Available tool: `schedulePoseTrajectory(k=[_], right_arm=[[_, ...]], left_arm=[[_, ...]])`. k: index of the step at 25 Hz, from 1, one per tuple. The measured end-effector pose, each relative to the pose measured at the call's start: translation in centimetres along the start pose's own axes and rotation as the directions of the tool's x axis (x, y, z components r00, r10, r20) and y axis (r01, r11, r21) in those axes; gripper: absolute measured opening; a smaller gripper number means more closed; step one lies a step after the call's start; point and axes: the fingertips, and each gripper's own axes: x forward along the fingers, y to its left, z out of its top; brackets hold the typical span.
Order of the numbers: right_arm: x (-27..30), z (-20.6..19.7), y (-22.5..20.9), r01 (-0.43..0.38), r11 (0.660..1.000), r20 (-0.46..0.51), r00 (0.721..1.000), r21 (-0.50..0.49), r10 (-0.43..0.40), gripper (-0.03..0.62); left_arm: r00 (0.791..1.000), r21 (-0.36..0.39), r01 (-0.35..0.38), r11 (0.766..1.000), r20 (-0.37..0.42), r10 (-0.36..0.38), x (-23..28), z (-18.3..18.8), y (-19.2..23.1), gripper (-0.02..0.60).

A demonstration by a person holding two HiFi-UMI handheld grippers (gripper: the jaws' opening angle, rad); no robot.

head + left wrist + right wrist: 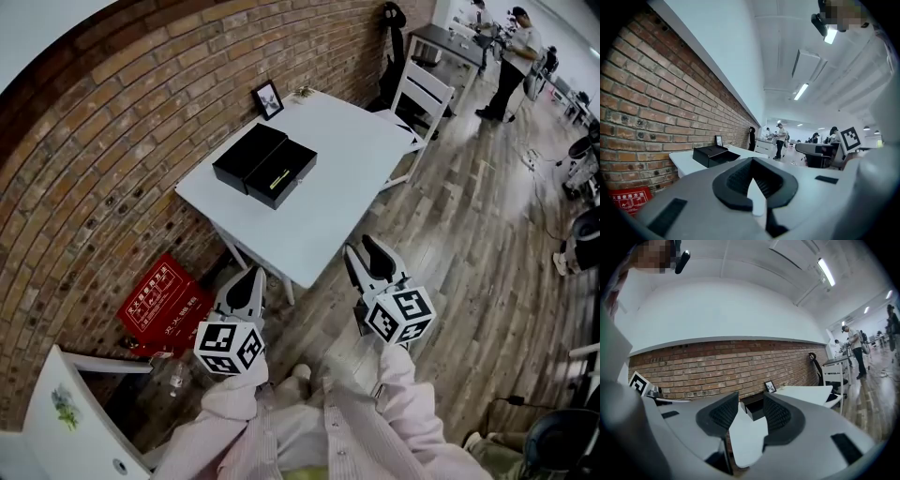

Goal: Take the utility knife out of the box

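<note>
A black box (284, 174) lies open on the white table (347, 169), its lid (247, 154) beside it on the left. The yellow utility knife (279, 179) rests inside the box. Both grippers hang short of the table's near edge, above the floor. My left gripper (248, 277) has its tips together and holds nothing; my right gripper (359, 246) is open and holds nothing. The left gripper view shows the box (711, 155) past the left gripper (752, 161). In the right gripper view the box (753, 407) shows between the fingers of the right gripper (750, 399).
A small picture frame (268, 98) stands at the table's far edge against the brick wall (112, 122). A white chair (424, 92) is at the table's right end. A red box (164, 300) lies on the floor under the table's left. People (511, 61) stand far right.
</note>
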Motion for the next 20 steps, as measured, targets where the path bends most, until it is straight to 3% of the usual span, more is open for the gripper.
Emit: schedulePoseTrajectory(k=[9,20], right_arm=[[5.1,-0.7,-1.7,-0.03,0.999,-0.019,0.999,0.013,0.03,0.147],[15.8,-1.7,-6.4,-0.131,0.991,-0.079,0.988,0.031,0.134,0.147]], left_arm=[[0.999,-0.024,-0.049,0.999,-0.011,0.048,3.1,-0.2,3.0,-0.008],[0.991,-0.062,-0.131,0.989,-0.043,0.128,11.9,-0.3,6.6,-0.008]])
